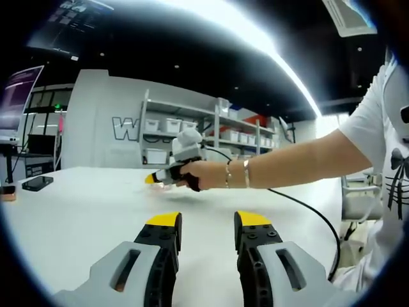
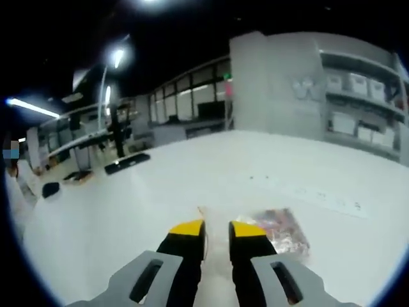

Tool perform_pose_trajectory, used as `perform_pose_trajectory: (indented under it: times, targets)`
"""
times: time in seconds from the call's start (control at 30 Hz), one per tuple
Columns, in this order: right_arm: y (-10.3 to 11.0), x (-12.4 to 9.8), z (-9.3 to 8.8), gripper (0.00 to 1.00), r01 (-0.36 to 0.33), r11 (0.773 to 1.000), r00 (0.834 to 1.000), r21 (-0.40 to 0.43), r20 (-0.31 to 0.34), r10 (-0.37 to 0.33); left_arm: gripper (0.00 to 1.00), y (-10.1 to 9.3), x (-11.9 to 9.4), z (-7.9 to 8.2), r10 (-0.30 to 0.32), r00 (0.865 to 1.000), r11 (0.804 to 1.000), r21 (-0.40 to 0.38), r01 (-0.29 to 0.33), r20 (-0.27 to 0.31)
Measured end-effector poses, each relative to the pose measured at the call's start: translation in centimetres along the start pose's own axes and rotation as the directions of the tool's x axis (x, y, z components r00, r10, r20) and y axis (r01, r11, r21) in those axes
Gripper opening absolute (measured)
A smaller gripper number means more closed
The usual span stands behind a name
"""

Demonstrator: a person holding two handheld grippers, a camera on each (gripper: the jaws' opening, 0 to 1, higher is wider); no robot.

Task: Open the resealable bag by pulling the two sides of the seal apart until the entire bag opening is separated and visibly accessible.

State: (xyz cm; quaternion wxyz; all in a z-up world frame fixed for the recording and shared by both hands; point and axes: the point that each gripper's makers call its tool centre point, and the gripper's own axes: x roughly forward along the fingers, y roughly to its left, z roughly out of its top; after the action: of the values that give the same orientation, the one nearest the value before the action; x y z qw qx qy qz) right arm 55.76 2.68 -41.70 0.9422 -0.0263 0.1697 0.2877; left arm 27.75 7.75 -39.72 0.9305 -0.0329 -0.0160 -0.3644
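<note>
Left gripper view: left claw [image 1: 208, 225] low over the white desk [image 1: 83, 211], yellow-tipped jaws parted with a clear gap, nothing between them. Farther out on the desk the right claw [image 1: 153, 179] comes in from the right, held by a person's hand [image 1: 199, 174] with bracelets on the wrist; a black cable [image 1: 313, 211] trails from it back toward the person in a white t-shirt [image 1: 390, 128]. From this view cannot tell how its jaws stand; its yellow tip is down near the desk surface. A dark phone [image 1: 37, 183] lies flat at the desk's far left edge. Grey shelving with white bins [image 1: 172, 125] stands behind the desk. Right gripper view: right claw [image 2: 217, 231] over the desk, jaws apart by a narrow gap, gripping nothing. The resealable bag [image 2: 281, 231] lies flat on the desk just beside and right of the right jaw tip, clear plastic with reddish, mixed contents inside; whether the jaw touches it, cannot tell, and the seal is too blurred to read as open or closed. A dark flat item [image 2: 126, 162] sits on the desk well off to the left, another small dark item [image 2: 51, 189] near the left edge. Shelves with bins [image 2: 358, 102] at the far right.
</note>
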Motion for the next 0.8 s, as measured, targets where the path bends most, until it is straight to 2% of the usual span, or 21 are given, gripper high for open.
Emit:
perform_pose_trajectory:
  times: [0.4, 0.6, 0.8]
  targets:
    - [1.1, 0.3, 0.0, 0.21, -0.009, 0.993, 1.0, -0.116, -0.002, 0.009, 0.33, 0.0, 0.0, -0.1, 0.001, 1.0, 1.0, -0.002, -0.001, 0.001]
    - [1.0, 0.5, -0.1, 0.32, 0.003, 0.992, 1.0, -0.125, -0.004, -0.004, 0.33, -0.1, -0.1, 0.1, 0.001, 1.0, 1.0, -0.005, -0.001, 0.002]
    - [0.4, 0.6, -0.3, 0.37, 0.016, 0.993, 1.0, -0.12, -0.002, -0.017, 0.33, -0.1, -0.2, 0.0, 0.001, 1.0, 1.0, -0.004, -0.001, 0.002]
